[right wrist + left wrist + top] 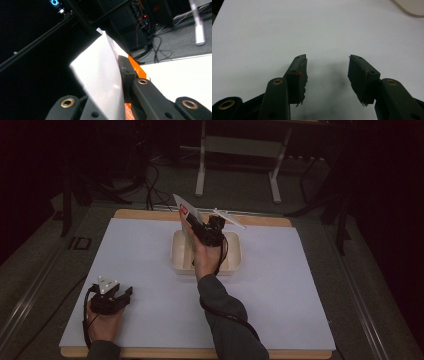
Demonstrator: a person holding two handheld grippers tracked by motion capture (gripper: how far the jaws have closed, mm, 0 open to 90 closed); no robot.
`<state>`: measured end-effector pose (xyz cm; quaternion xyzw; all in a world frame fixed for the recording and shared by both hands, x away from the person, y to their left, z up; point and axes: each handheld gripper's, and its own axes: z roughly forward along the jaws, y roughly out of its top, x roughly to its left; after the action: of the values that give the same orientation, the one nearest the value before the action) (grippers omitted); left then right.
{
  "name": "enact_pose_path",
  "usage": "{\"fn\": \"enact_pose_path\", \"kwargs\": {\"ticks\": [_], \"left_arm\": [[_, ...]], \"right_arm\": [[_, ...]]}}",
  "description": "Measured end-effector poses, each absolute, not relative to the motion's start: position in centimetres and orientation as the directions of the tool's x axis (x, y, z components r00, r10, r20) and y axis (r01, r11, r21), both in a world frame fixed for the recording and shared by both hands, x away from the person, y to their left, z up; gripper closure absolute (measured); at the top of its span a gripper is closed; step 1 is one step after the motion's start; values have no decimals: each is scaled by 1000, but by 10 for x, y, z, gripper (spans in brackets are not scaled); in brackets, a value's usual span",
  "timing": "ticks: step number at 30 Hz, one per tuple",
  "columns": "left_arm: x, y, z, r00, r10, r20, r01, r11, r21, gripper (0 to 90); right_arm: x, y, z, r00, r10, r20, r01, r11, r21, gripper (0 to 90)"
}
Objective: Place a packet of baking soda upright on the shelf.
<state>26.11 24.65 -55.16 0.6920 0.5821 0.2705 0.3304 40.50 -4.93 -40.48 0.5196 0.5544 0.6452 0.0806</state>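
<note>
A white sheet (280, 285) covers a wooden table (200, 353) in a dim room; grey carpet surrounds it, and beyond its far edge stand the pale legs of a desk frame (201, 175) with dark cables (150, 185) trailing on the floor. A cream tray (231, 262) sits on the sheet directly beneath the right tongs (192, 222), its rim partly covered by the hand that holds them. A thin white rod (231, 219) lies just behind those tongs, near the table's far edge. The left tongs (327, 72) rest low at the near left corner, well apart from the tray, their jaws spread with only bare sheet between them. The right tongs, raised above the tray and angled up and away, are pressed together on a flat packet (102, 75). The packet is thin and white on its broad face, with an orange-red printed panel on the side turned to one jaw; it stands tilted, its upper corner projecting past the jaw tips toward the room's dark background.
</note>
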Motion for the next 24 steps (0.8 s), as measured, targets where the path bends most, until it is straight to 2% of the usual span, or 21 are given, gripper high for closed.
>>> {"fn": "enact_pose_path", "kwargs": {"ticks": [5,11,14,18,24], "left_arm": [[261,247,-552,175,985,-10,627,-104,772,491],[261,246,-552,175,985,-6,628,-107,771,491],[261,246,-552,176,984,-3,628,-110,771,491],[261,246,-552,175,985,-6,628,-107,771,491],[261,246,-552,174,985,-8,628,-105,771,491]], "right_arm": [[405,-59,-400,-480,672,564,489,-329,808,832],[396,-61,-398,-523,728,443,444,-211,871,791],[393,-61,-398,-510,766,391,421,-173,890,824],[395,-60,-400,-494,797,347,409,-140,902,812],[397,-56,-404,-483,801,355,433,-134,891,803]]}}
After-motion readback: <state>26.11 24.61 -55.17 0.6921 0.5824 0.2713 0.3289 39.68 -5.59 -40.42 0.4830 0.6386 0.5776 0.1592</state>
